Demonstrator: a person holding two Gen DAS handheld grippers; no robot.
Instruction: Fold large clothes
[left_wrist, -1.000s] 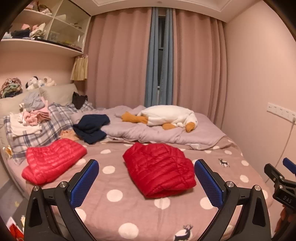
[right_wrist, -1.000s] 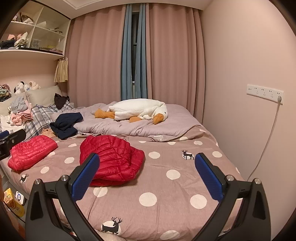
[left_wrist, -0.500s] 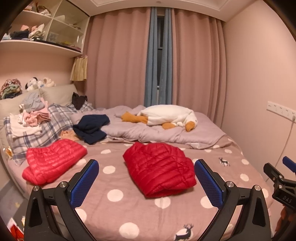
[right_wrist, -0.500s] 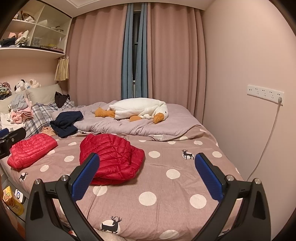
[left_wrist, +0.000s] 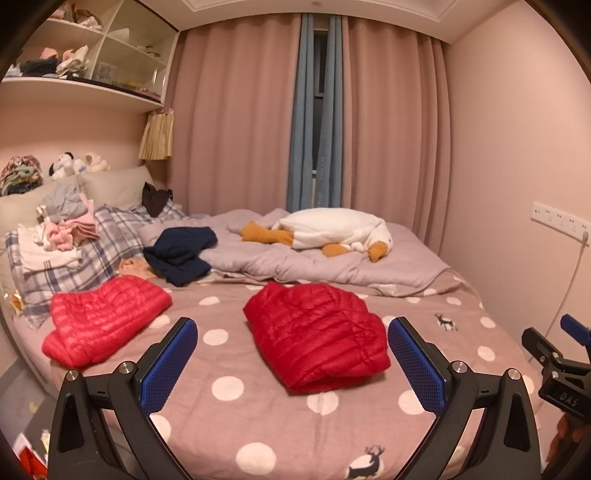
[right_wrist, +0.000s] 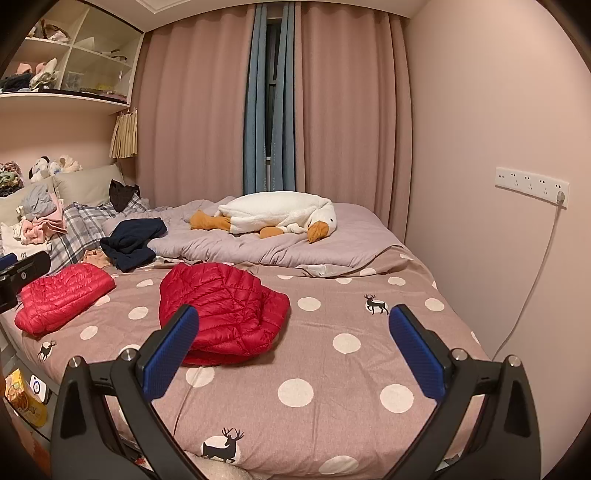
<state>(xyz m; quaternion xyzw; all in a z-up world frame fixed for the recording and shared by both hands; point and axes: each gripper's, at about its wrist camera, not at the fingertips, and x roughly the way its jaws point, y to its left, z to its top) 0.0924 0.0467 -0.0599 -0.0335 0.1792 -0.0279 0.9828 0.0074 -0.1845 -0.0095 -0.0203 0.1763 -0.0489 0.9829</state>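
Observation:
A folded red down jacket (left_wrist: 317, 332) lies in the middle of the polka-dot bed (left_wrist: 236, 406); it also shows in the right wrist view (right_wrist: 221, 310). A second folded red jacket (left_wrist: 103, 317) lies to its left, also seen in the right wrist view (right_wrist: 61, 295). My left gripper (left_wrist: 291, 358) is open and empty, held above the bed's near edge in front of the middle jacket. My right gripper (right_wrist: 293, 347) is open and empty, to the right of that jacket.
A dark navy garment (left_wrist: 181, 254) and a plush goose (left_wrist: 332, 232) lie on the grey duvet (left_wrist: 369, 266) behind. Loose clothes (left_wrist: 59, 232) pile on plaid pillows at left. A wall with a socket strip (right_wrist: 532, 182) and cable bounds the right.
Both grippers have drifted slightly; the views shift a little. Both stay open and nothing on the bed has moved.

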